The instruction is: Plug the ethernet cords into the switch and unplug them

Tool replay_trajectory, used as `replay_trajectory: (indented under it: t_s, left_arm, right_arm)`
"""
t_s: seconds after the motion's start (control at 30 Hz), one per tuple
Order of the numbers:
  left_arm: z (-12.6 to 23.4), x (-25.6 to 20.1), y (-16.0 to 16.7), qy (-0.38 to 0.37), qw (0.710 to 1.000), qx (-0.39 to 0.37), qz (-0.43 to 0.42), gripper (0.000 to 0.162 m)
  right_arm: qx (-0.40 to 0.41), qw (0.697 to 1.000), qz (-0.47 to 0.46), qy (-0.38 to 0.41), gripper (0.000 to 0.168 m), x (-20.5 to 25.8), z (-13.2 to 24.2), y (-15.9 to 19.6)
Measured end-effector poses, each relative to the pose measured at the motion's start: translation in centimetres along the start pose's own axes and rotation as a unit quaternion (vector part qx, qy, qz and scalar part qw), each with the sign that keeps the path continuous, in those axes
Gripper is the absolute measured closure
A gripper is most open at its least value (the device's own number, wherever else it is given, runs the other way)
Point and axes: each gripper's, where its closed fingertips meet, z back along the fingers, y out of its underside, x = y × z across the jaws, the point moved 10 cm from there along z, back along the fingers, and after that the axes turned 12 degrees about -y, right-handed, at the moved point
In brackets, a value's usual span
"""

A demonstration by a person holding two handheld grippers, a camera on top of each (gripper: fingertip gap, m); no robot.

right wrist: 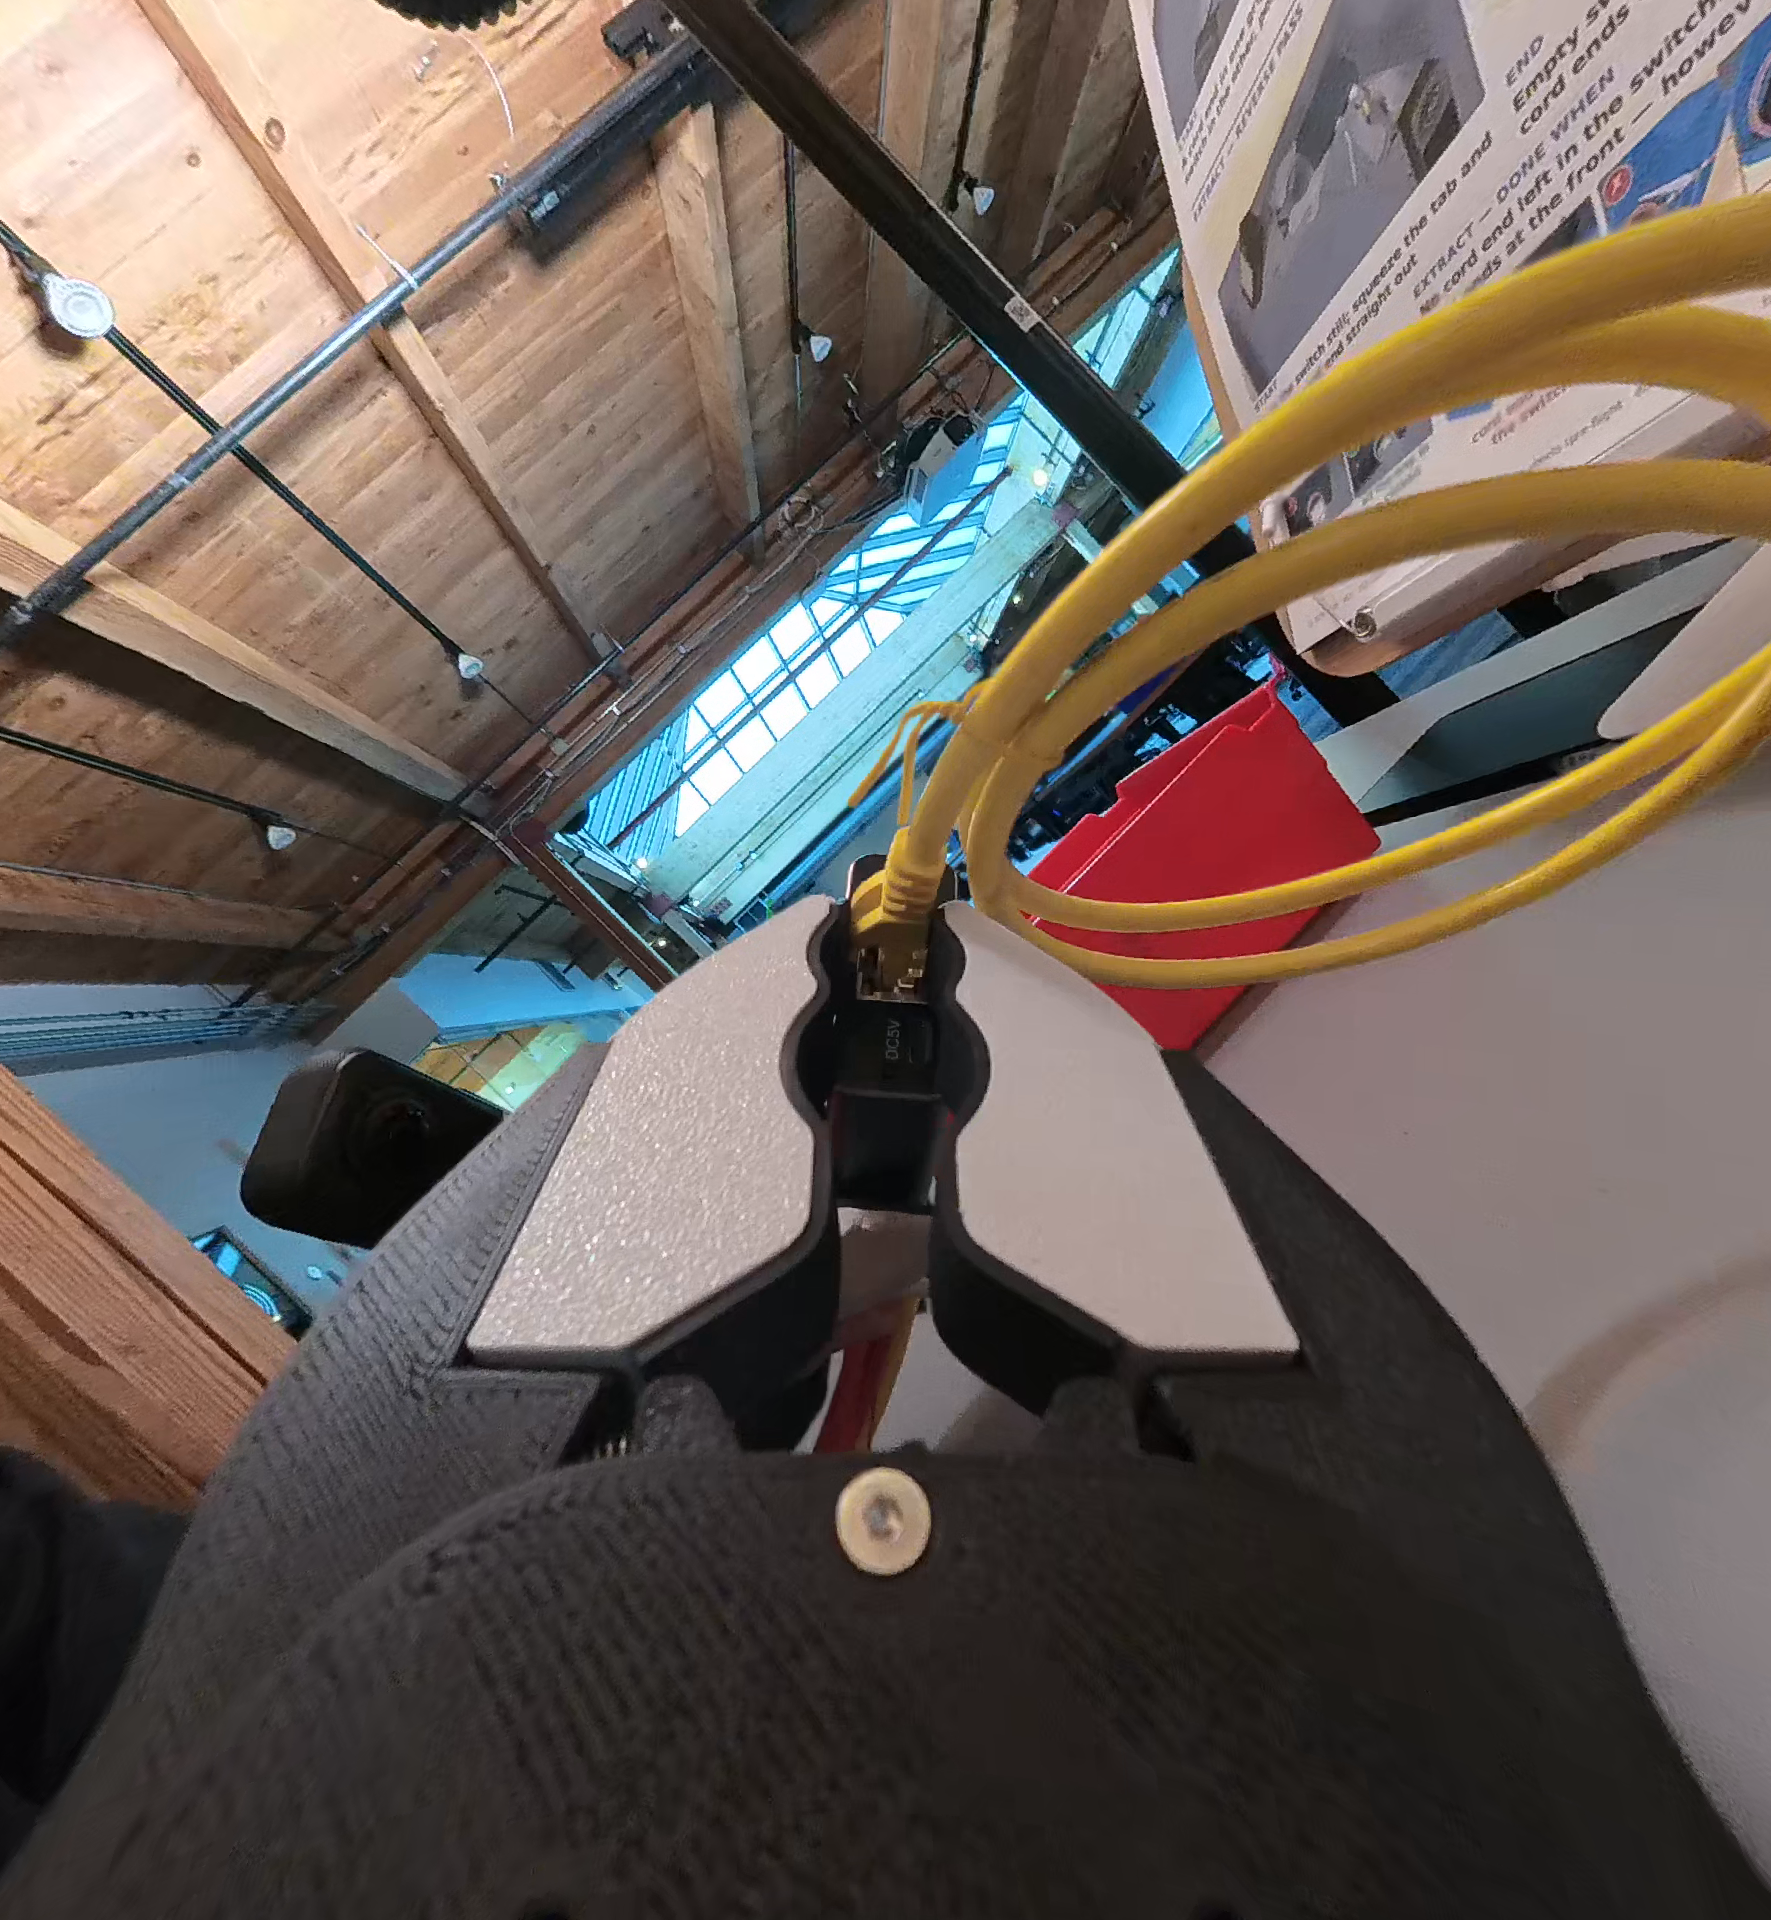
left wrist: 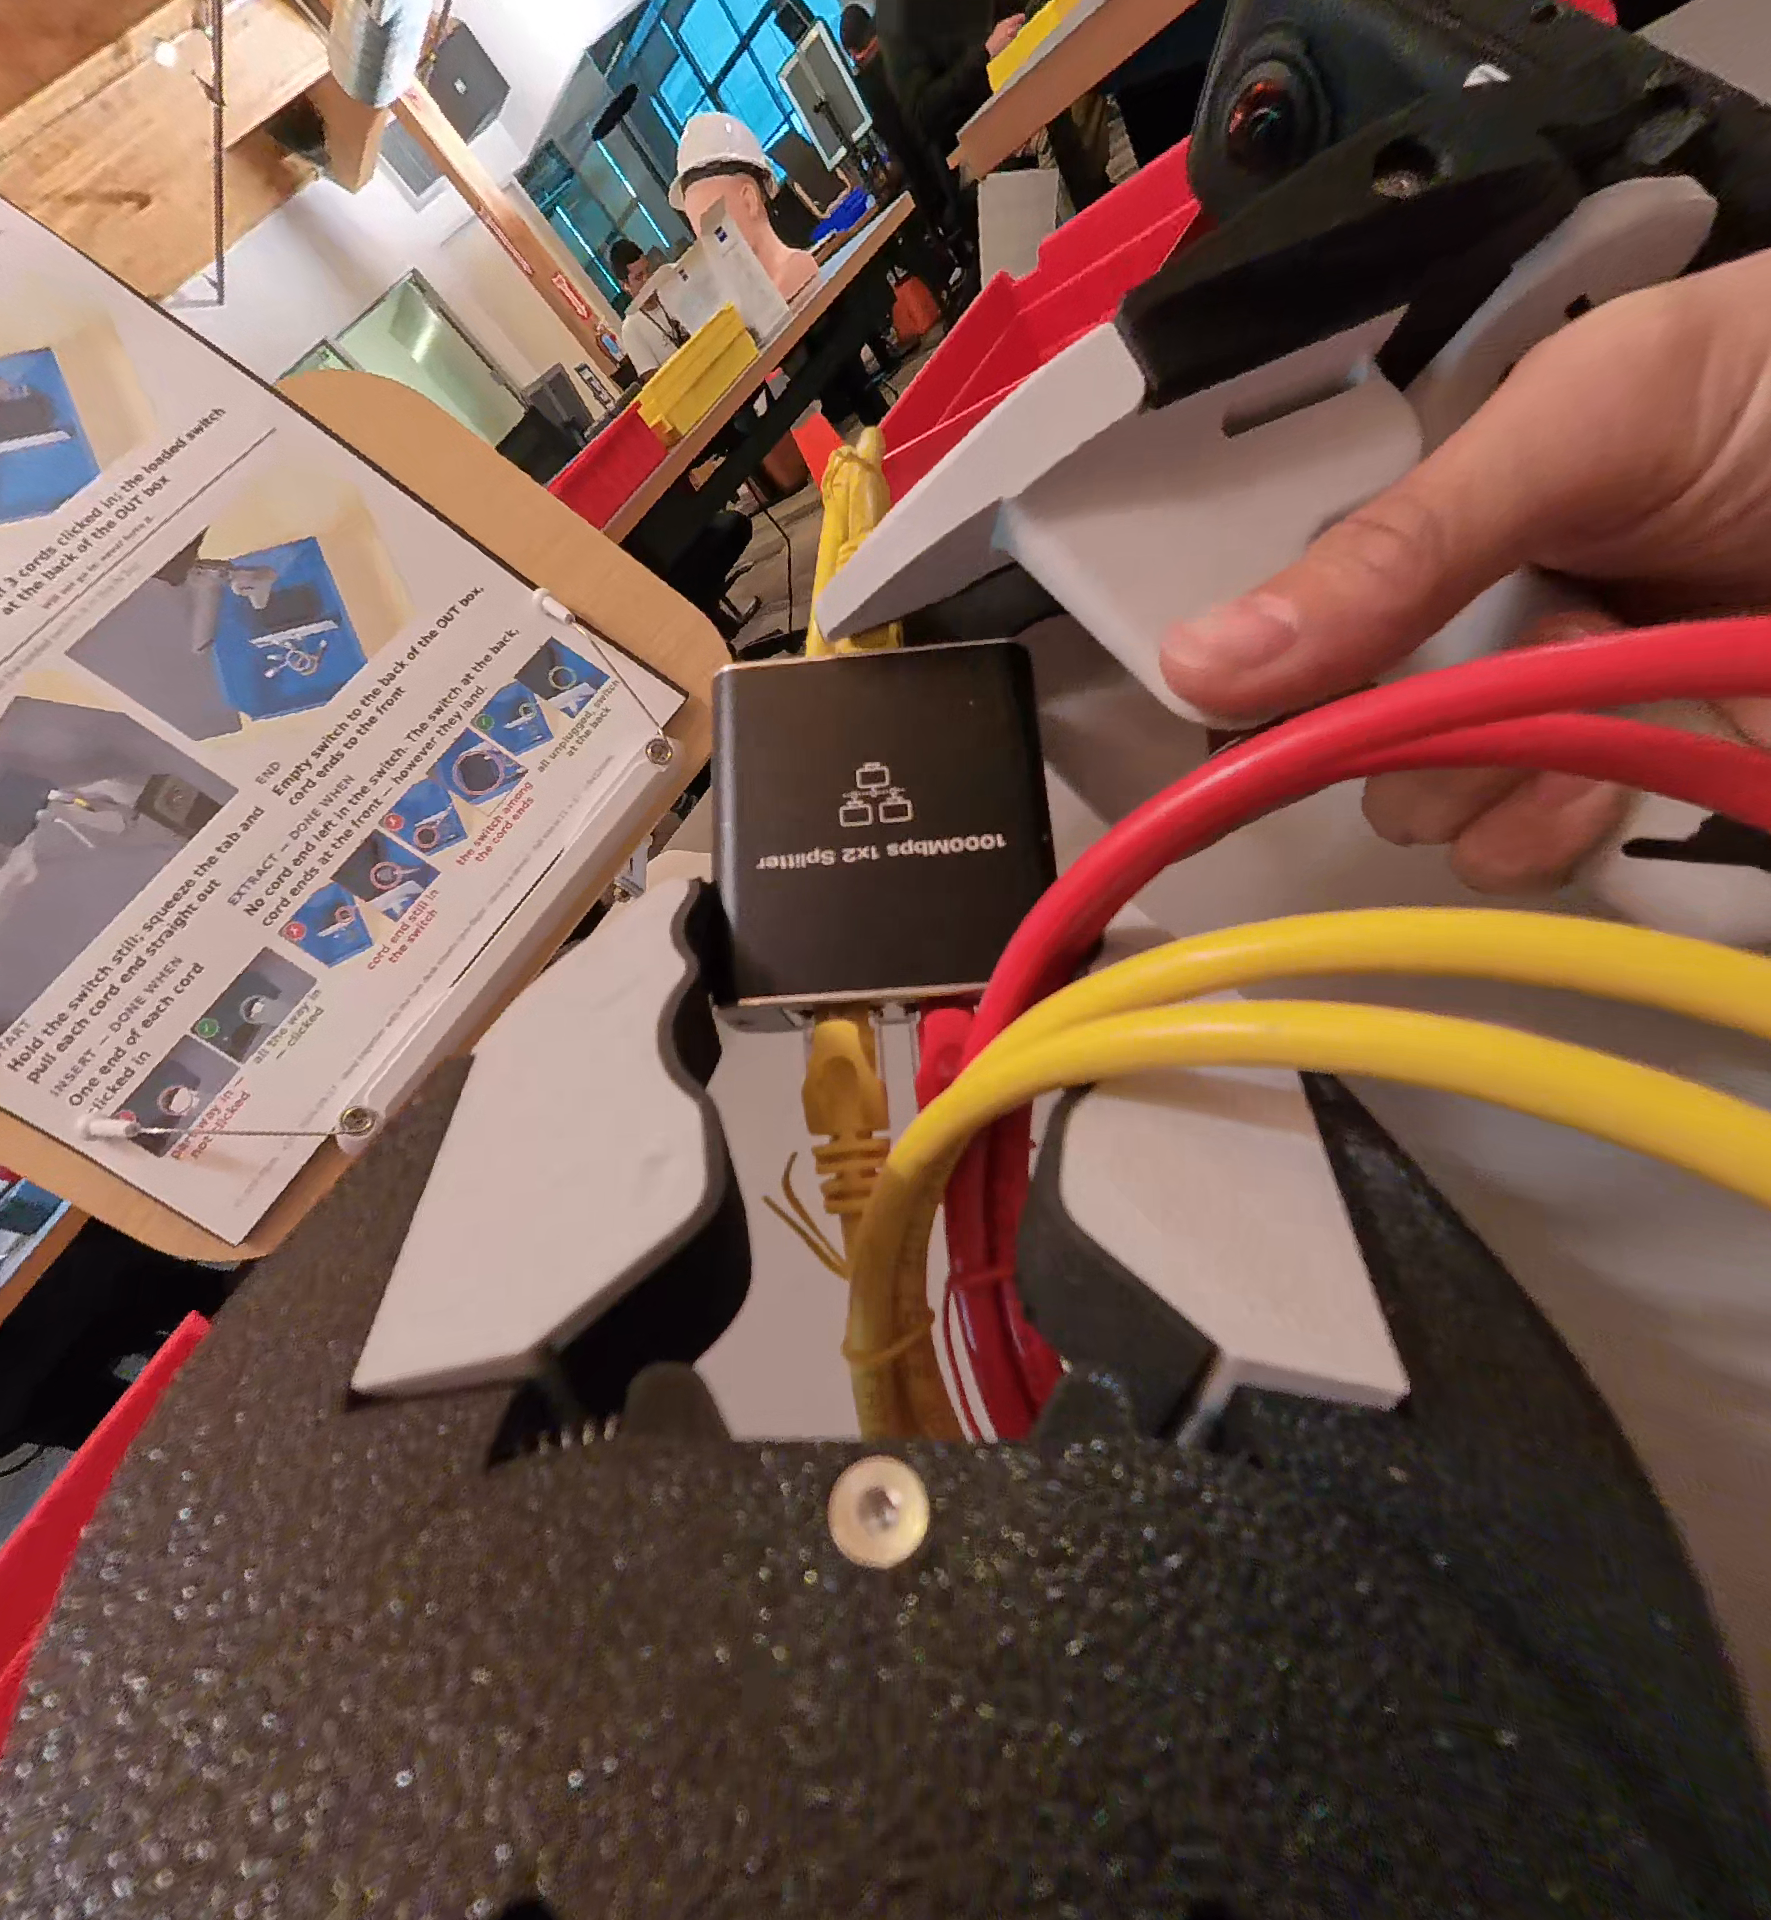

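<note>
The black switch [left wrist: 881,790] is held up between both grippers. My left gripper [left wrist: 891,935] is shut on its near end; the left fingertip [left wrist: 694,925] touches its side, and cords partly hide the right fingertip. A yellow plug [left wrist: 839,1091] and a red plug [left wrist: 948,1039] sit in the near ports. My right gripper [right wrist: 889,920] is shut across the thin far end of the switch [right wrist: 886,1049], where another yellow plug [right wrist: 902,894] sits in its port. That plug [left wrist: 850,488] and the right gripper's finger [left wrist: 964,499] also show in the left wrist view.
Red cord loops [left wrist: 1380,717] and yellow cord loops [left wrist: 1380,956] arc over my left gripper's right side. An instruction sheet on a wooden board [left wrist: 237,727] stands close on the left. Red bins [left wrist: 1047,301] are behind. A hand [left wrist: 1587,499] holds the right gripper. About 4 centimetres separates my left fingertips from my right.
</note>
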Motion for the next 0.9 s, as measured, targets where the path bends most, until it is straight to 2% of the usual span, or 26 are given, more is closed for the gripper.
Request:
replay_trajectory:
  t_s: [0.13,0.3,0.43,0.6,0.77,0.83,0.9]
  left_arm:
    - [0.07,0.07,0.12,-0.002,1.000,0.002,-0.017,0.099]
    - [-0.04,-0.18,0.09,-0.008,1.000,0.008,-0.023,0.099]
    - [-0.02,-0.14,0.18,-0.010,1.000,0.007,-0.026,0.099]
    - [-0.25,-0.44,0.45,-0.017,0.999,0.014,-0.042,0.098]
    - [-0.33,-0.23,0.17,0.006,1.000,0.004,0.029,0.099]
    - [-0.19,-0.30,-0.10,-0.009,1.000,-0.006,0.007,0.098]
    - [0.10,-0.40,-0.51,-0.038,0.998,-0.011,-0.051,0.099]
  right_arm:
    - [0.011,1.000,0.009,0.005,0.154,0.05,-0.06,0.06]
    - [-0.003,1.000,-0.026,-0.014,0.154,-0.50,0.17,0.17]
    - [0.012,1.000,0.024,-0.002,0.153,-0.17,0.00,0.21]
    - [0.019,0.999,0.036,0.001,0.152,-0.68,0.26,0.35]
    - [0.045,0.996,0.079,0.016,0.152,0.03,0.22,-0.34]
    - [0.035,0.997,0.069,0.004,0.152,0.17,0.23,-0.40]
    - [0.016,0.999,0.037,-0.018,0.153,0.10,0.21,-0.29]
